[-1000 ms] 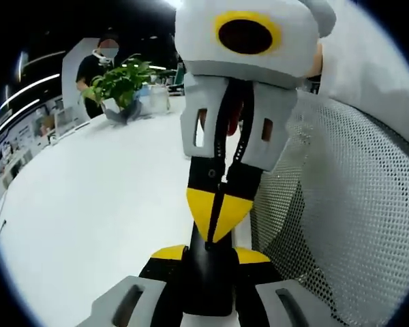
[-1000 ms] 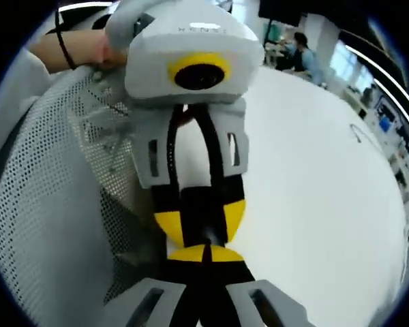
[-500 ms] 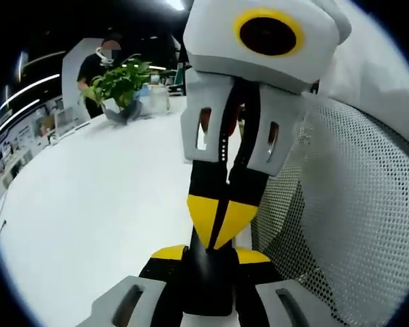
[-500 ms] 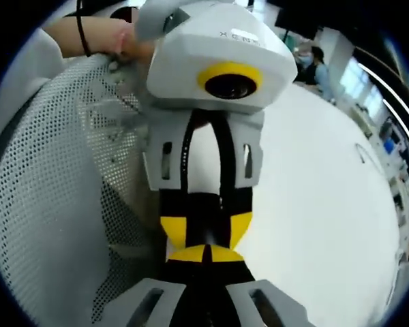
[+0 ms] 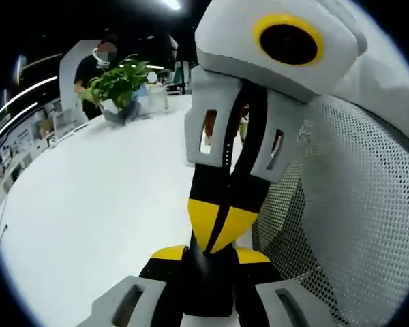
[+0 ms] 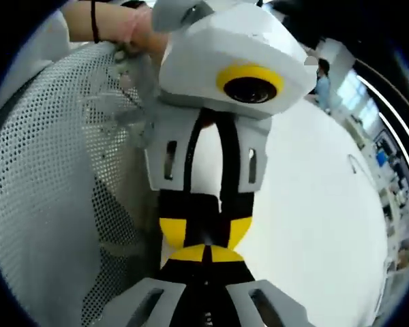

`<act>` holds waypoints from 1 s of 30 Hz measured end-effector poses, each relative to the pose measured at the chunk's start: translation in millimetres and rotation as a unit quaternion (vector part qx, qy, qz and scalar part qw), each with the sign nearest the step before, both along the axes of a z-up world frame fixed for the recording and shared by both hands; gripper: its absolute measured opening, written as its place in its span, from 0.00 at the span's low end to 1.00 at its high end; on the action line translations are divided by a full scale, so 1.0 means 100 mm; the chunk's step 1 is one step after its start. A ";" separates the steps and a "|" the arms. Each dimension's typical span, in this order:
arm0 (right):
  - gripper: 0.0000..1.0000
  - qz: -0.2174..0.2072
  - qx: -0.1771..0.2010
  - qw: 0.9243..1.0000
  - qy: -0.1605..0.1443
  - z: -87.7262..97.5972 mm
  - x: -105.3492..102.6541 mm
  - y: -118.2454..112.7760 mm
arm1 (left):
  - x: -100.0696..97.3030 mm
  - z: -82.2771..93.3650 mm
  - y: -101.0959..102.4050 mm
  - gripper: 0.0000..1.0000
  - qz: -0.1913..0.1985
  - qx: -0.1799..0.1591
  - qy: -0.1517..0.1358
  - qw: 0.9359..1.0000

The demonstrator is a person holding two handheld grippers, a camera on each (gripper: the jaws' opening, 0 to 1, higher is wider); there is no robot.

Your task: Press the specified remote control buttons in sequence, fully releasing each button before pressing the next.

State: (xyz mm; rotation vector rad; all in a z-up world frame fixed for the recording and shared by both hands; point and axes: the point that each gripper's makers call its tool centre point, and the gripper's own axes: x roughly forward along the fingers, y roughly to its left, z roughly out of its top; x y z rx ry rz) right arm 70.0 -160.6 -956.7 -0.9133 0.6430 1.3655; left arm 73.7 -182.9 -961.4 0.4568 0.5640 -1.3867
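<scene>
Step in hand, by judgement: one button press. The left gripper (image 5: 210, 257) has its jaws set narrow around a black slab, taken to be the remote control (image 5: 206, 289). It is seen end-on, with no buttons legible. The right gripper (image 5: 215, 228) points down at it with its jaws closed to a single seam, and its tip is at or touching the slab's upper face.

To do it well, press straight along the jaw axis with the tip centred, hold the slab level, then lift fully clear before the next button.

- Jaw tips: yellow pads on black, with white moulded shells behind.
- Worktop (image 5: 88, 204): white, smooth, bare nearby.
- Chair back (image 6: 48, 170): pale perforated mesh, curved, just beside both grippers.
- A leafy plant (image 5: 119, 82) stands at the far edge.
</scene>
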 end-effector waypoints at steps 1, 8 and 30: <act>0.00 -0.018 0.009 1.000 0.024 0.00 0.00 0.00 | 0.00 0.00 0.00 0.25 0.001 0.000 0.001 1.000; 0.00 -0.019 0.052 0.996 0.070 0.03 0.02 -0.02 | 0.01 0.00 0.00 0.25 0.004 -0.004 0.003 1.000; 0.23 -0.020 0.035 0.994 0.101 0.00 0.01 -0.43 | 0.01 0.00 0.01 0.25 0.003 -0.005 0.001 1.000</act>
